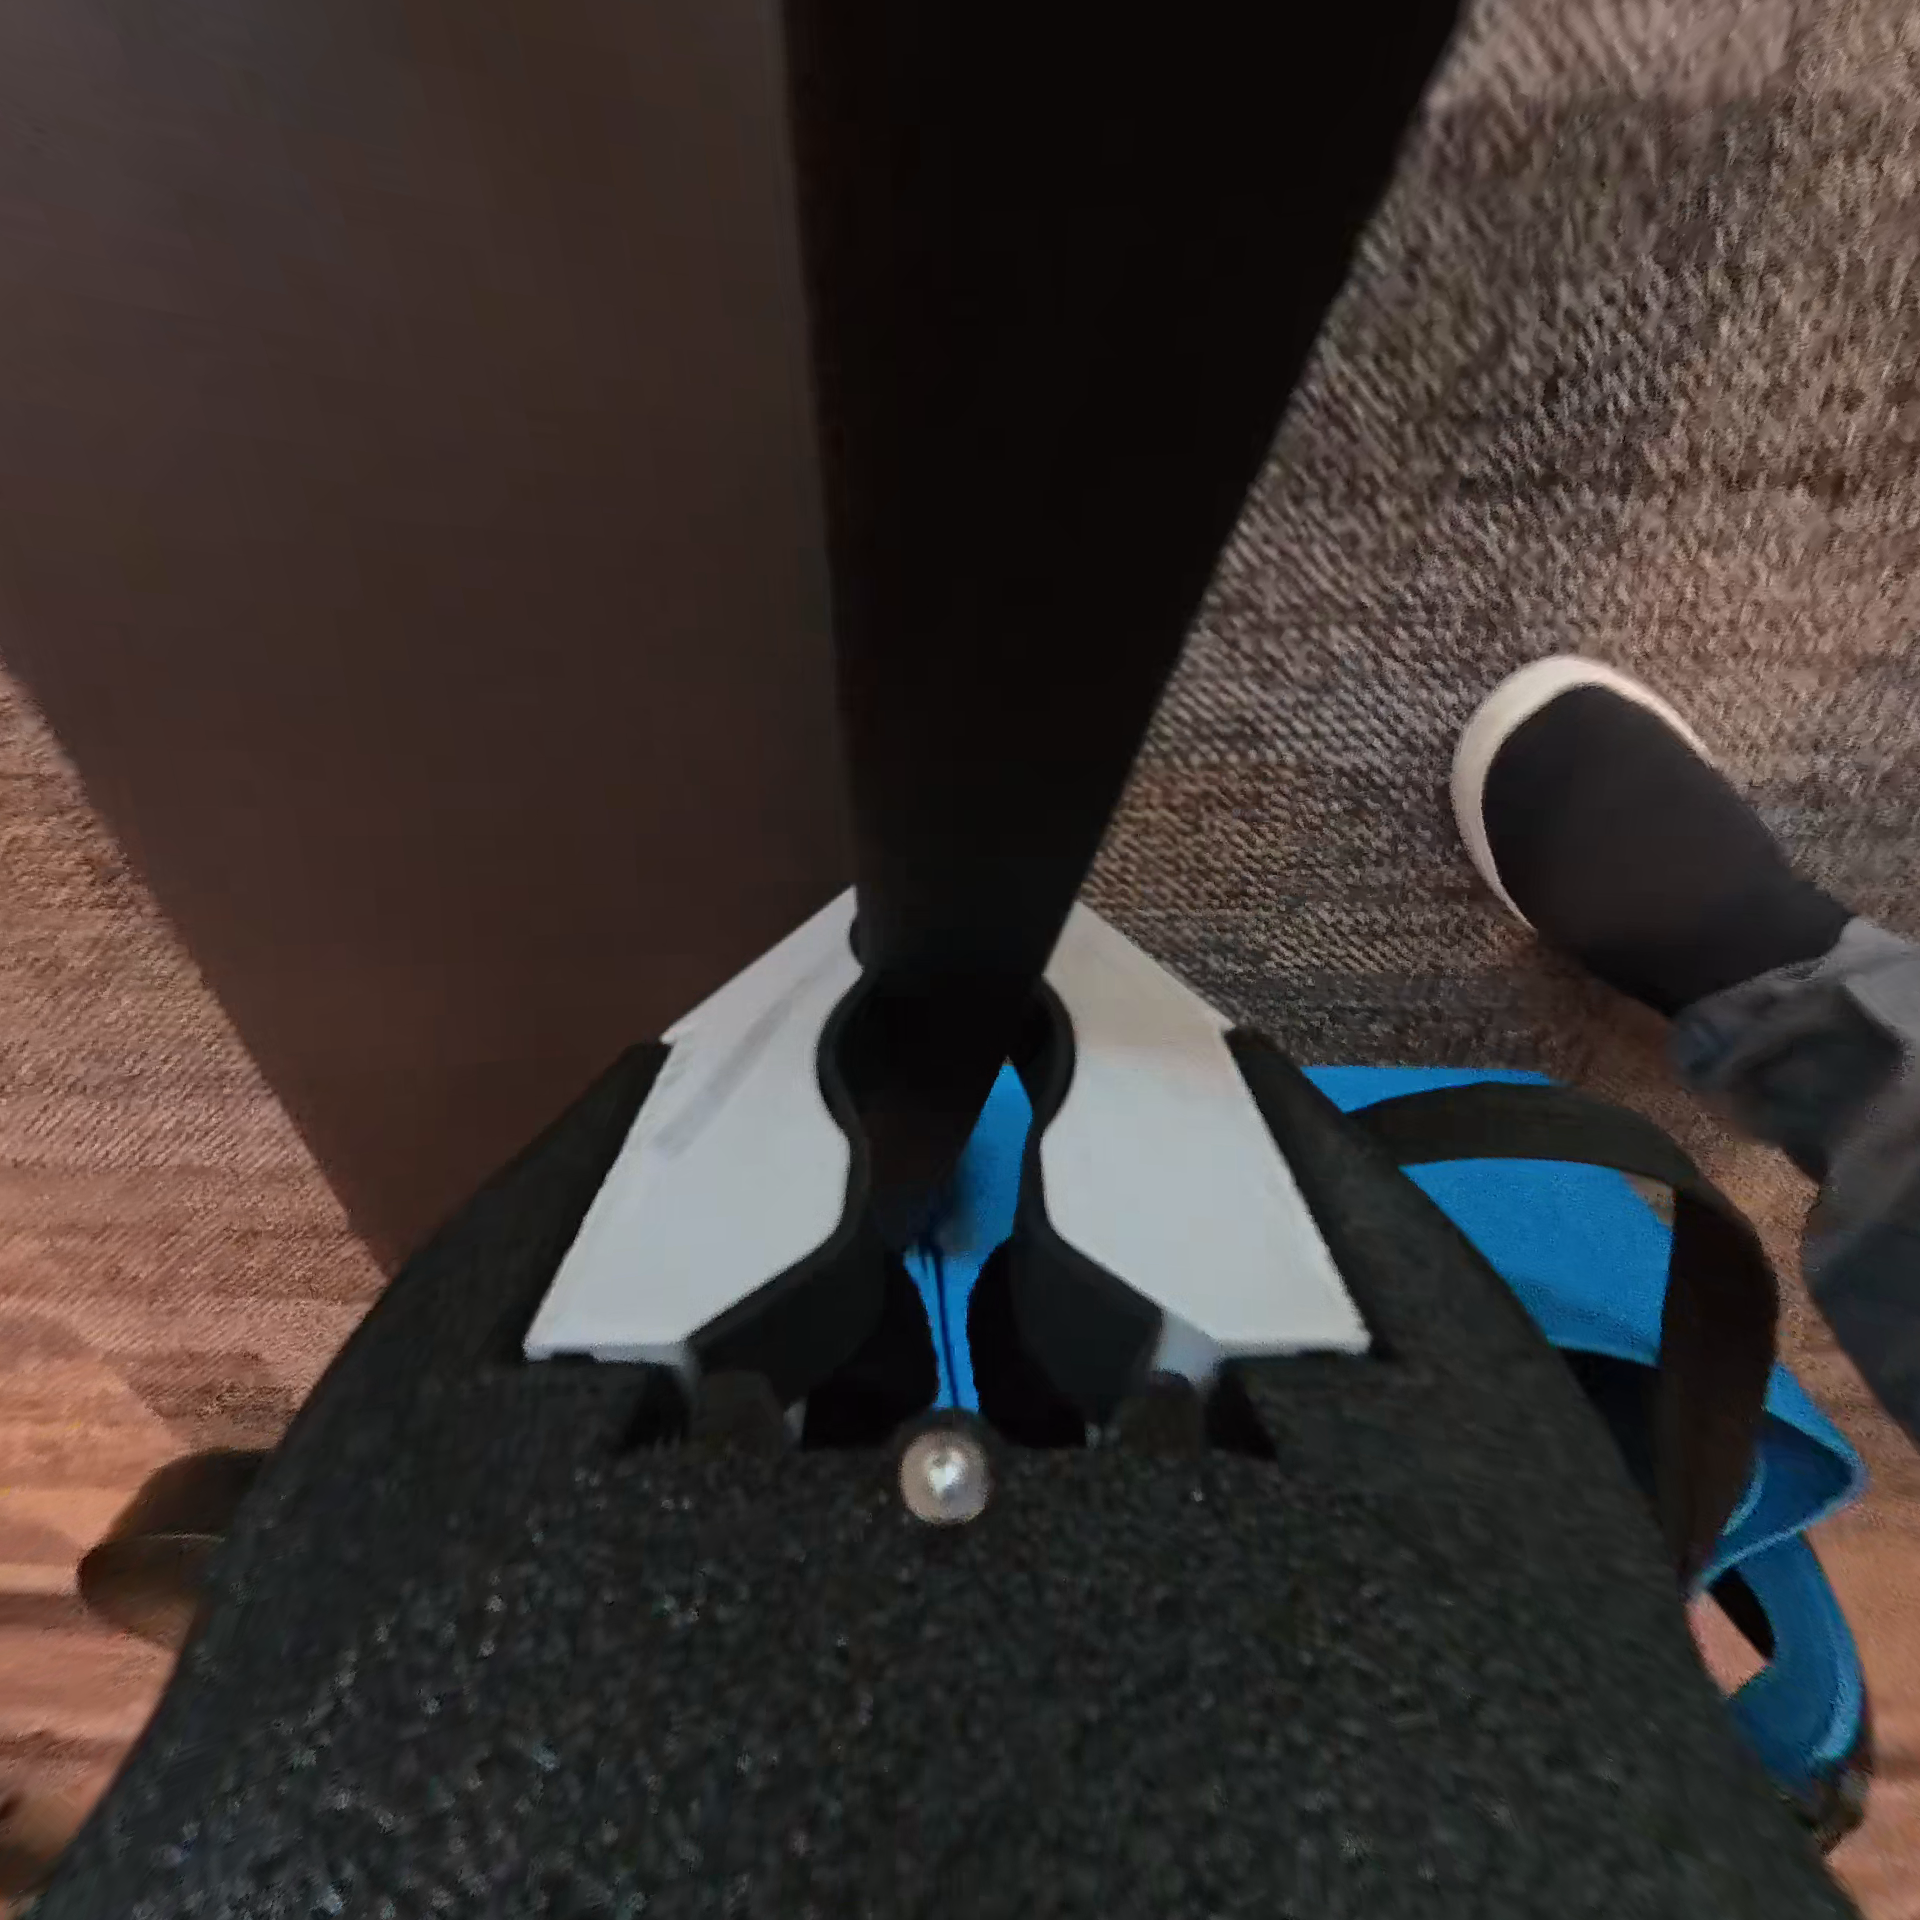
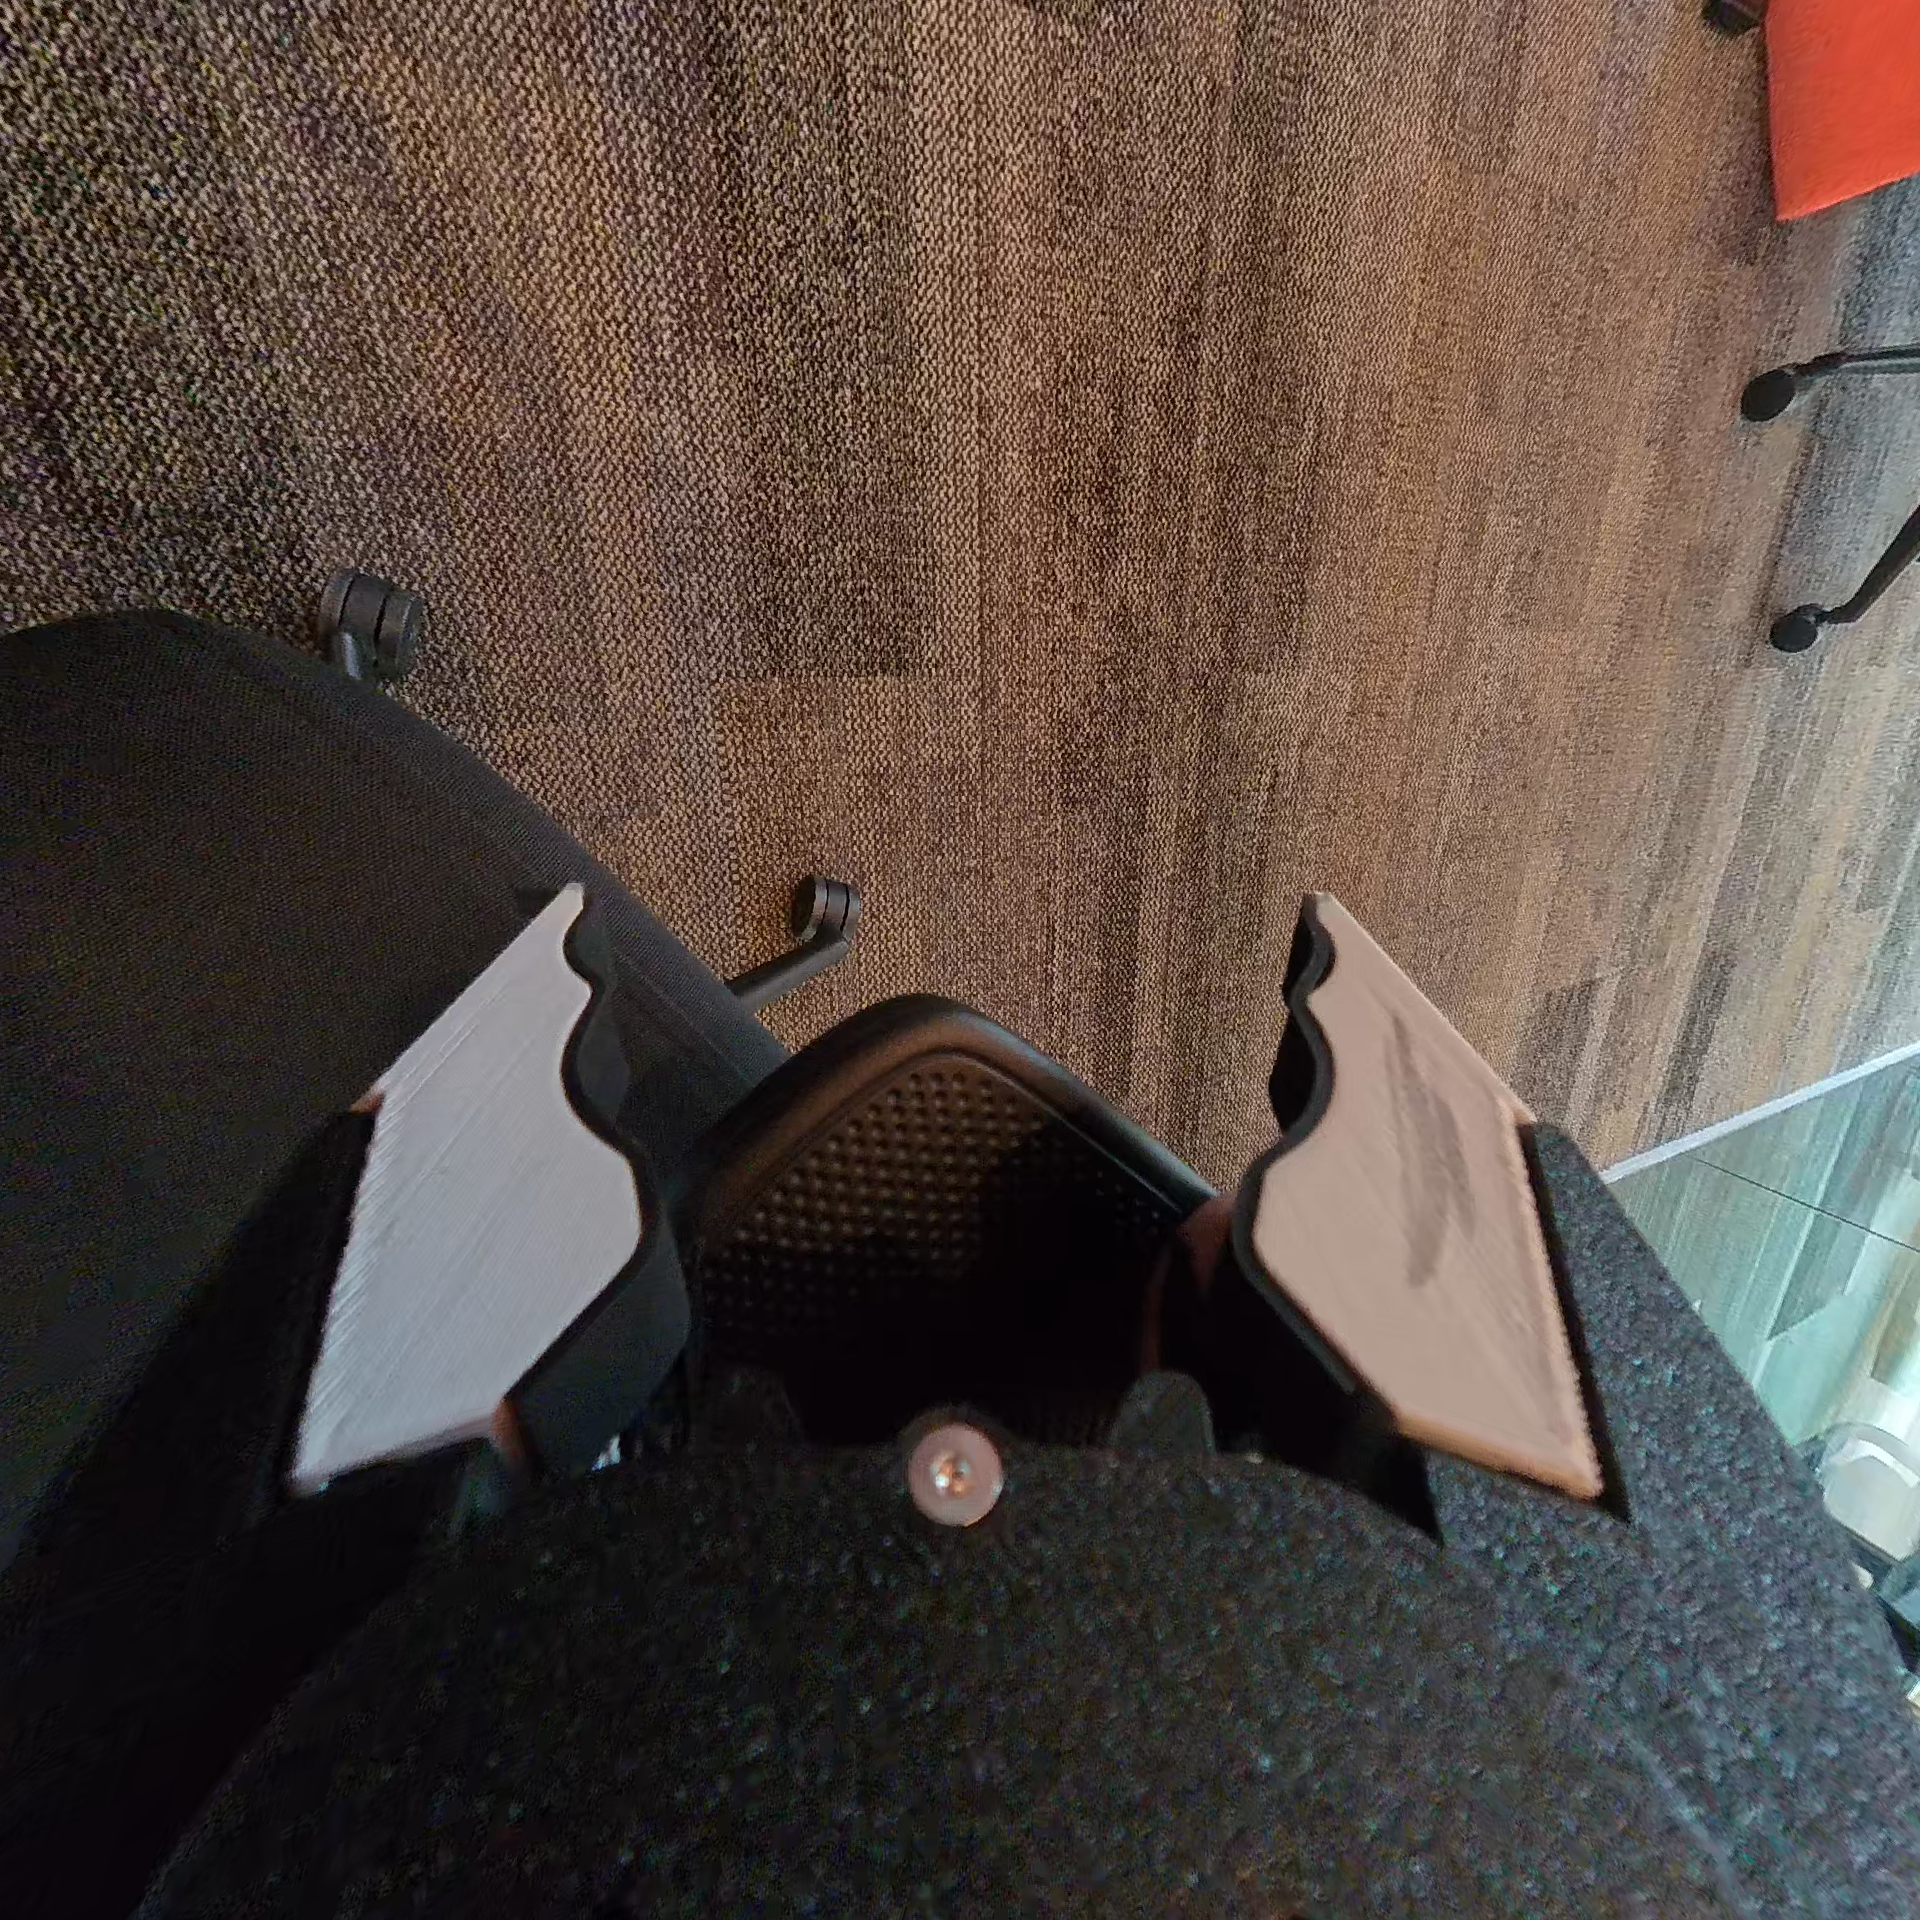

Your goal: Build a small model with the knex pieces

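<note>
In the left wrist view my left gripper (image 1: 948,925) points down at the floor, its white fingers (image 1: 727,1174) drawn close together. Blue fabric shows in the narrow gap between them. It belongs to a blue bag (image 1: 1538,1226) with a black strap (image 1: 1714,1299) that hangs under the gripper to the right. In the right wrist view my right gripper (image 2: 940,904) is open and empty. It is held above a black office chair (image 2: 208,883), with the chair's perforated black armrest (image 2: 935,1174) below, between the fingers.
A tall brown furniture panel (image 1: 416,520) with a dark side (image 1: 1039,416) stands ahead of the left gripper. A person's black shoe (image 1: 1621,821) is on the carpet (image 1: 1558,416). Chair casters (image 2: 826,909), another chair base (image 2: 1829,499), an orange object (image 2: 1839,104) and a glass panel (image 2: 1766,1247) are nearby.
</note>
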`<move>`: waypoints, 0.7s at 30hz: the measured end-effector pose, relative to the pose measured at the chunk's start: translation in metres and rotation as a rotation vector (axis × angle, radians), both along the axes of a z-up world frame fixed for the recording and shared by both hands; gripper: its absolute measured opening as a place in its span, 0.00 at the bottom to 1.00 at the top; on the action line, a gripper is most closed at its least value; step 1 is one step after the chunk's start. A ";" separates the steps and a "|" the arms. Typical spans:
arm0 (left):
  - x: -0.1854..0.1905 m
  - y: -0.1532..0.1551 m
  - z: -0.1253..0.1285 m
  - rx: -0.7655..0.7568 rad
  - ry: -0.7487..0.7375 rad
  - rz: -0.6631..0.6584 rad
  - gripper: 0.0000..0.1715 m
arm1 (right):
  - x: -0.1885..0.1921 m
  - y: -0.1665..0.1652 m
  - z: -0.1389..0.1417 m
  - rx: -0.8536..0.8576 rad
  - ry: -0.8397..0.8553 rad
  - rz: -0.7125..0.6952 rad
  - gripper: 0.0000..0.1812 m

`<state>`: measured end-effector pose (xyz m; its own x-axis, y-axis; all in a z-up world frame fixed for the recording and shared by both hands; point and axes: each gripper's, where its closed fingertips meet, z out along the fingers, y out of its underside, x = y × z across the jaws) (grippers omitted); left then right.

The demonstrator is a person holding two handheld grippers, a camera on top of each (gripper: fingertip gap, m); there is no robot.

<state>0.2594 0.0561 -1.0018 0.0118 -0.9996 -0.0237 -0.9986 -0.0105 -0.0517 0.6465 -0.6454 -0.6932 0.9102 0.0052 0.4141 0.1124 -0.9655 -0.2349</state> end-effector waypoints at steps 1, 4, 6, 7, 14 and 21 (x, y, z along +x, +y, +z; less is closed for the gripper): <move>0.003 0.018 0.017 0.006 -0.035 0.030 0.09 | 0.000 0.000 0.000 -0.001 0.000 0.000 0.70; 0.010 0.062 0.059 0.042 -0.084 0.064 0.08 | 0.000 0.000 0.000 -0.002 -0.001 0.001 0.70; 0.014 0.085 0.079 0.067 -0.100 0.083 0.09 | 0.000 0.000 0.000 -0.005 0.001 0.001 0.70; 0.015 0.093 0.087 0.081 -0.102 0.079 0.09 | 0.000 -0.001 0.000 -0.007 0.002 0.002 0.70; 0.008 0.121 0.105 0.115 0.030 -0.014 0.09 | 0.000 -0.001 -0.001 -0.015 0.003 0.000 0.70; -0.042 0.110 0.057 0.055 0.279 -0.096 0.09 | 0.000 -0.002 -0.001 -0.016 0.004 0.000 0.70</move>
<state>0.2178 0.1659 -0.9446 -0.0975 -0.9930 -0.0673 -0.9707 0.0799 0.2268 0.6466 -0.6469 -0.6939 0.9120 0.0120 0.4100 0.1116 -0.9691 -0.2199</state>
